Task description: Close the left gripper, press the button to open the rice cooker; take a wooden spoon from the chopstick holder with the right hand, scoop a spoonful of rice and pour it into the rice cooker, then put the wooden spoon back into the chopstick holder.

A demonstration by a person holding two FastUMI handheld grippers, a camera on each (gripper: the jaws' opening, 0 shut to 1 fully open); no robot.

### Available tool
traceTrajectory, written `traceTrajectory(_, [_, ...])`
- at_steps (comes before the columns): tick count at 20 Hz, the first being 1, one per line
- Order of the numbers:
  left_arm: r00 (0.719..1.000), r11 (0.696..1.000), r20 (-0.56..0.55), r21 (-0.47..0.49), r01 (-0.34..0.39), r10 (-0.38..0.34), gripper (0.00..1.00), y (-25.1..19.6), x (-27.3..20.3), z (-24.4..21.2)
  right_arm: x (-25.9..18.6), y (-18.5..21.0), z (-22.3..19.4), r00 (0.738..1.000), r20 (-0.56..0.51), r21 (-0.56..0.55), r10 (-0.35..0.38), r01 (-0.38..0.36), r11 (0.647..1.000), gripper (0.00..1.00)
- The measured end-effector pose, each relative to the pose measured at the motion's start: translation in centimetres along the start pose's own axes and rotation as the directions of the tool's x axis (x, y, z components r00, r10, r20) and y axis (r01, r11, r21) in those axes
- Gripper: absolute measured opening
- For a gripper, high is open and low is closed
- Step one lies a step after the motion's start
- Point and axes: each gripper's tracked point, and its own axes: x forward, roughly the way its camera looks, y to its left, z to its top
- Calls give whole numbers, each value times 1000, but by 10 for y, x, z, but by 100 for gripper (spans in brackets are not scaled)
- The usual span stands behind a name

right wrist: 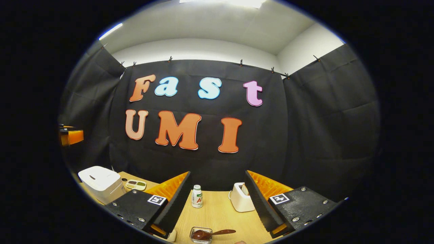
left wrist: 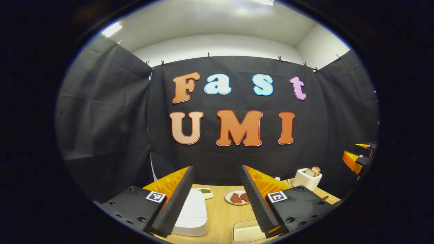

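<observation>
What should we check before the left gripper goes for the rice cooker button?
1. Left gripper shut for pressing: not ok, jaws stand open.
2. Rice cooker lid down: ok, it sits on the table just ahead of the left gripper.
3. Button spotted: cannot tell.
4. Right gripper free: ok, open and empty.
5. Wooden spoon available: ok, its bowl rests in a small clear container near the right gripper.

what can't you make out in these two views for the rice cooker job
- White rice cooker: its button is not discernible; the left gripper finger covers its left side in the left gripper view.
- Small clear container with brown wooden spoon: cut by the bottom edge, right gripper view.
- Small white divided dish: contents too small.
</observation>
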Motion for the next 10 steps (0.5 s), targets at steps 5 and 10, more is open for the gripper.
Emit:
traceTrajectory(5, [985,985,-52,57,-163,166,10,36,-4,-5,9,5,-21,997,-33,12,63,-62,998,95])
traceTrajectory(10, [957,980,-213,54,-192,199,5,50,3,-37,5,-5,-62,989,-125,15,75,-74,997,95])
